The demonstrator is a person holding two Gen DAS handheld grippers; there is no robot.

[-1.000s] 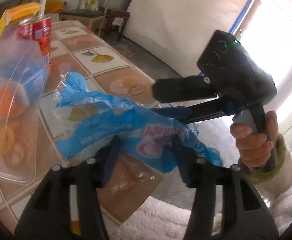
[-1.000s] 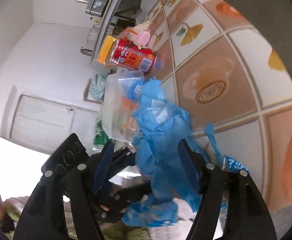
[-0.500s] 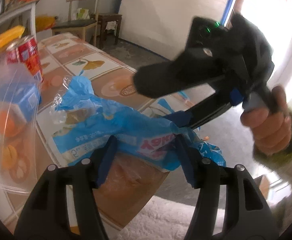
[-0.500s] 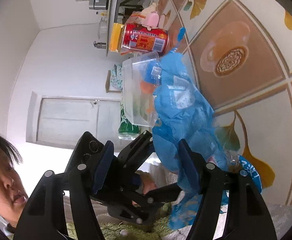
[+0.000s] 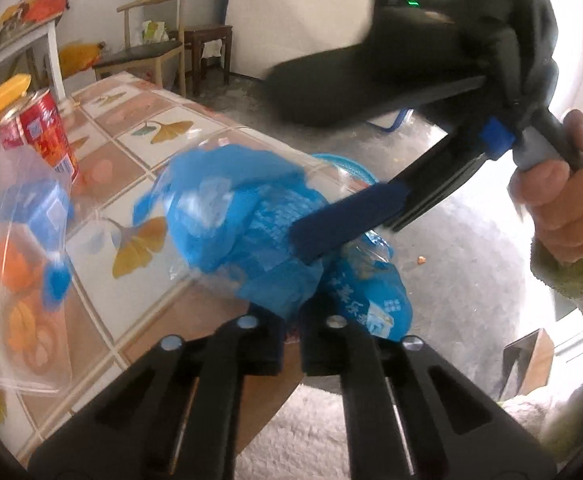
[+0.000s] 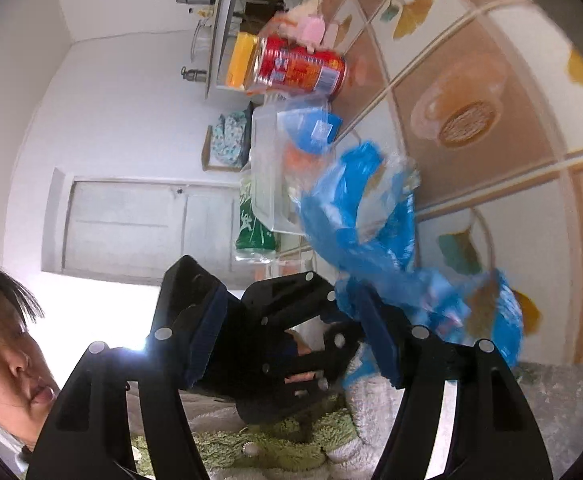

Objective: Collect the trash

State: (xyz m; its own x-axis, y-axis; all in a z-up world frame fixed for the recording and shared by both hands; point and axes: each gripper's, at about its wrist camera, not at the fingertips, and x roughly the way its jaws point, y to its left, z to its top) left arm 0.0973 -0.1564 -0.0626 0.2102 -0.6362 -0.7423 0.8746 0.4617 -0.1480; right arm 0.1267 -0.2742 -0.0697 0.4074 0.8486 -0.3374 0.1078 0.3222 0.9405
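Wrapper, blue and crumpled, sits mid-frame in the left wrist view at the near edge of the tiled desk, pinched by the pressed-together left tool. The right tool stands spread, one finger lying against the wrapper. A red can stands at upper left.
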